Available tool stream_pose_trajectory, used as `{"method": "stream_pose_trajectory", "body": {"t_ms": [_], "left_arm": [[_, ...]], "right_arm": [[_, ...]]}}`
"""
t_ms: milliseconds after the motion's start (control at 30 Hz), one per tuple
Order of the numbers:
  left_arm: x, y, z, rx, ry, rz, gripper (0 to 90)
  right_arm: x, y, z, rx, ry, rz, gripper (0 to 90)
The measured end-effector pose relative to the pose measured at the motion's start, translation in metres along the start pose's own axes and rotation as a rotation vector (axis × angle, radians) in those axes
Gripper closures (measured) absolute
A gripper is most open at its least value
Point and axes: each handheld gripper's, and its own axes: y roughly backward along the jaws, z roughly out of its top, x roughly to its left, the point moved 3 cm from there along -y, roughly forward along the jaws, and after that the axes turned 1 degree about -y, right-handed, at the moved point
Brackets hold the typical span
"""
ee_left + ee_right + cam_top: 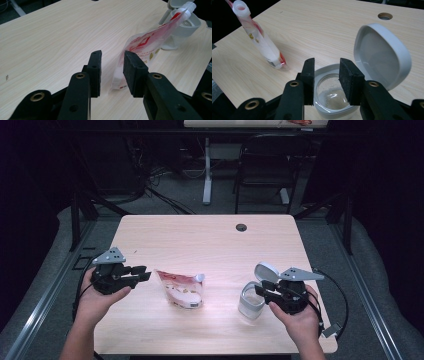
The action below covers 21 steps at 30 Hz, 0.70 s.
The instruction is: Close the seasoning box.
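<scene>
Behind the right claw, the container sits partly hidden.

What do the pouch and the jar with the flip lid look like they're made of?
Pouch: thin glossy plastic film, probably; it creases, and has a white moulded spout.
Jar: clear, shiny, glass or hard plastic; the bottom shows through.
Lid: matte pale grey plastic, apparently.

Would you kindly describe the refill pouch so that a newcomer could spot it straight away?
Start from the light wooden table and look to its near half, between the two hands. There a soft pouch stands between the left gripper and a clear container with its lid flipped open. Unlike that rigid container, it is a limp red-and-white bag with a white uncapped spout at its top corner.
</scene>
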Motion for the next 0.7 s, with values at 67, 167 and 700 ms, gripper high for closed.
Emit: {"method": "stream_pose_trajectory", "body": {"t_ms": [67, 167, 700], "left_arm": [[0.0, -0.001, 0.0, -0.004, 0.005, -0.009, 67.7], [-0.001, -0.005, 0.0, -0.003, 0.001, -0.028, 67.7], [-0.007, -0.025, -0.001, -0.007, -0.006, -0.078, 71.7]], "right_arm": [[0.002, -0.002, 0.0, 0.006, 0.01, 0.003, 66.2], [0.005, -0.005, -0.001, 0.015, 0.022, 0.006, 66.2], [0.019, -0.018, 0.005, 0.019, 0.06, 0.065, 65.2]]}}
